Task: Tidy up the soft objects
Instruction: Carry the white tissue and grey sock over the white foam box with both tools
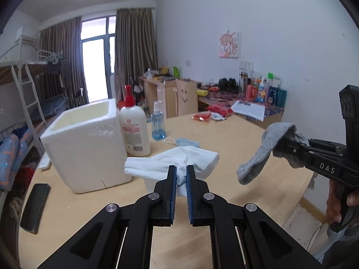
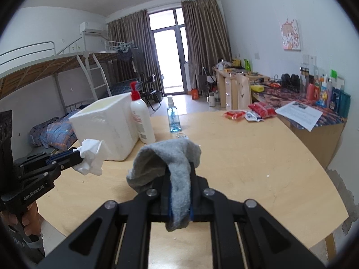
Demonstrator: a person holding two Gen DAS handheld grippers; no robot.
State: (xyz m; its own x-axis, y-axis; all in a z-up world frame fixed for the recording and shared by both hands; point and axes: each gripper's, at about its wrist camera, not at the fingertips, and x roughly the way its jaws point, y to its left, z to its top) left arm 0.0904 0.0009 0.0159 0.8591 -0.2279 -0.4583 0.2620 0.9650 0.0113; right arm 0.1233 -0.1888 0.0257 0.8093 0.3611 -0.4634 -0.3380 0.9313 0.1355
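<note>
Dorm room, wooden table (image 1: 224,134), foam box (image 1: 87,143) at its left, my left gripper (image 1: 181,174) pinching a white cloth (image 1: 179,159) above the table, my right gripper (image 2: 179,172) clamping a grey sock (image 2: 170,157) beside it.

You see a fuzzy grey knit sock (image 2: 177,157), a crumpled white cloth (image 1: 177,159), a grainy white foam box (image 1: 87,148) at left, and the smooth matt wooden counter (image 2: 246,157).

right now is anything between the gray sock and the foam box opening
Nothing solid blocks it. The gray sock hangs from the right gripper above the table; the foam box stands open-topped. The left gripper, holding a white sock, is nearest that path.
</note>
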